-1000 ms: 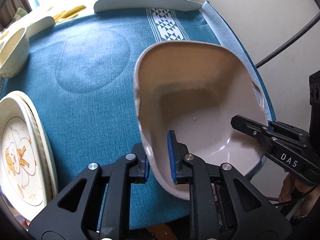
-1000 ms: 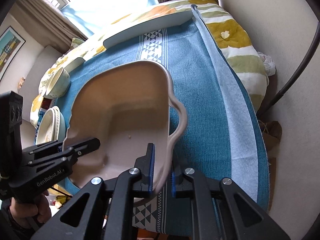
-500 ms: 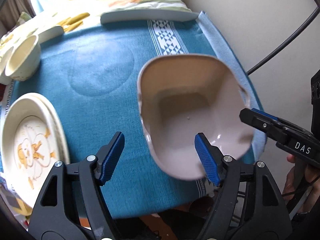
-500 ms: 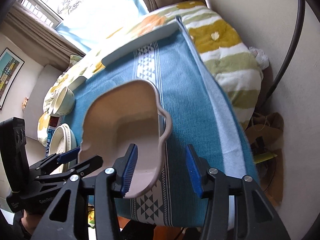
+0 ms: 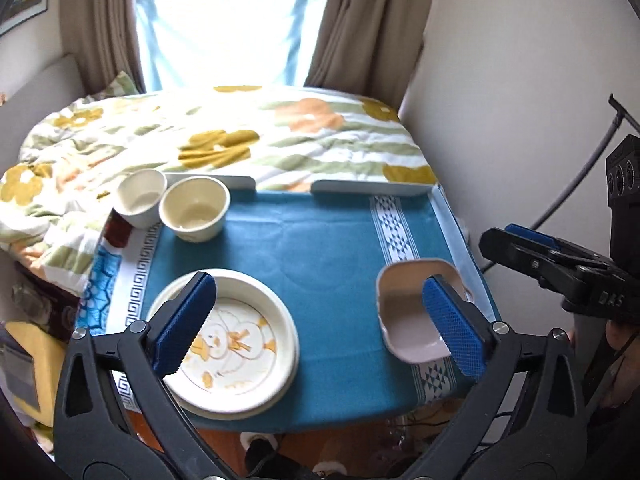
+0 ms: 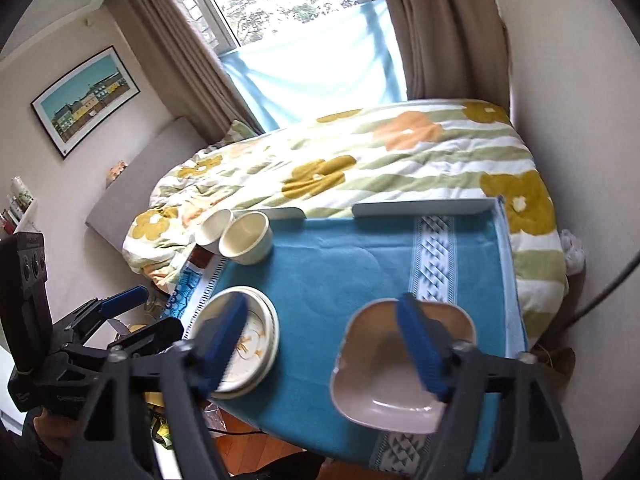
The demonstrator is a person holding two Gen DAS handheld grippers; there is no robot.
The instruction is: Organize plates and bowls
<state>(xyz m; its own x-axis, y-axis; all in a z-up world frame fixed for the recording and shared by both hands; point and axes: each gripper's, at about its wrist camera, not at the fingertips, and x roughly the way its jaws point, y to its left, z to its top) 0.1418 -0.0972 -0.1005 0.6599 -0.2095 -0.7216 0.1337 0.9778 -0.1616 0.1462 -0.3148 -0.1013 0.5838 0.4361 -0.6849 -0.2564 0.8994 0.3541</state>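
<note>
A pink squarish bowl (image 5: 404,316) sits on the blue cloth at the table's near right corner; it also shows in the right wrist view (image 6: 384,376). A stack of cream plates with a duck drawing (image 5: 236,344) lies near left, seen also in the right wrist view (image 6: 248,336). Two cream bowls (image 5: 195,208) (image 5: 141,197) stand at the far left. My left gripper (image 5: 318,326) is open and empty, raised above the table. My right gripper (image 6: 320,348) is open and empty, also raised.
The table with the blue cloth (image 5: 320,240) has white rails (image 5: 372,188) at its far edge. A flowered duvet (image 5: 240,140) lies behind it. A wall is close on the right. A black cable (image 6: 608,292) hangs at right.
Both grippers let go of the pink bowl, opened wide, and pulled back and up from the table. The bowl now rests on the cloth.
</note>
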